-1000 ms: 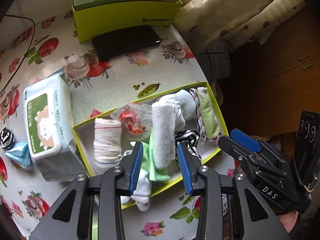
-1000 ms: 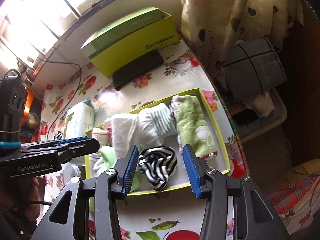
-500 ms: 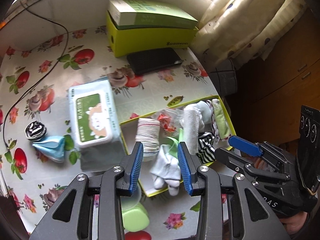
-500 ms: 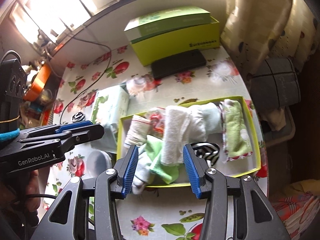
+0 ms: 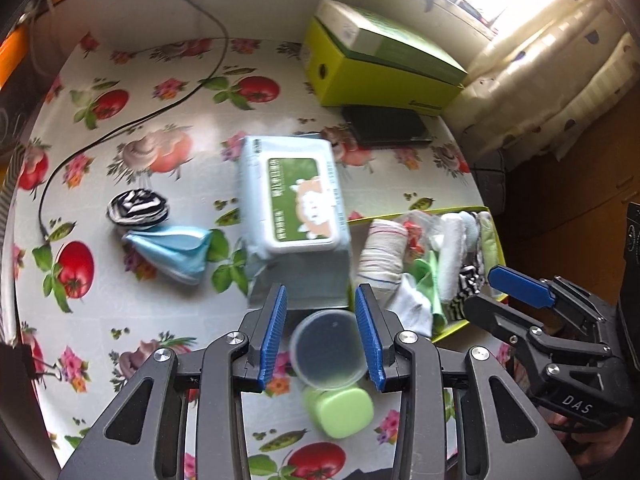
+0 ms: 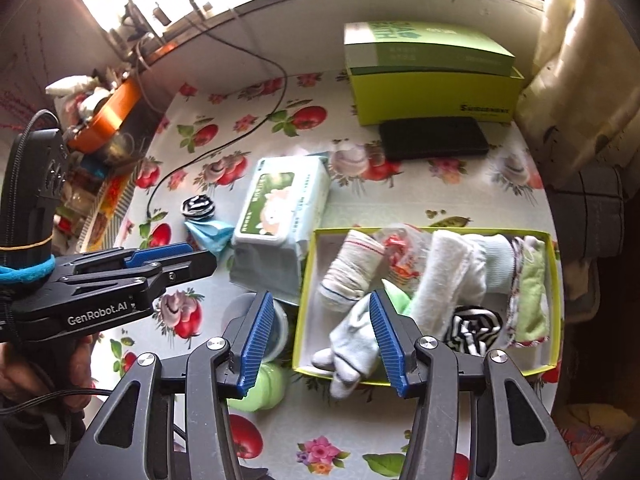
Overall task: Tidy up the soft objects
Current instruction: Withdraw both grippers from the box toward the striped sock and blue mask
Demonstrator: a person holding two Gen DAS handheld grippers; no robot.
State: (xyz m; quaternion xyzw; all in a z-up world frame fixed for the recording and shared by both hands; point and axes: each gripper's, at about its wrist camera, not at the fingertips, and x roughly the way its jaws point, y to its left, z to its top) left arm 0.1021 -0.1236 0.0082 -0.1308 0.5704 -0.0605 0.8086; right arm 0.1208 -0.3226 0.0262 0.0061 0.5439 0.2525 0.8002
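A yellow-green shallow box on the flowered table holds several rolled socks and cloths; it also shows in the left wrist view. A white sock hangs over its front edge. A striped rolled sock and a light blue cloth lie loose on the table to the left, also in the right wrist view as the sock and the cloth. My left gripper is open and empty above a plastic cup. My right gripper is open and empty over the box's left front corner.
A wet-wipes pack lies between the loose items and the box. A clear plastic cup and a green container stand near the front edge. A tall green box, a black case and a black cable are at the back.
Both grippers have pulled back and swung left, away from the box. The loose striped sock and blue cloth now show well in both views. Both stay open and empty.
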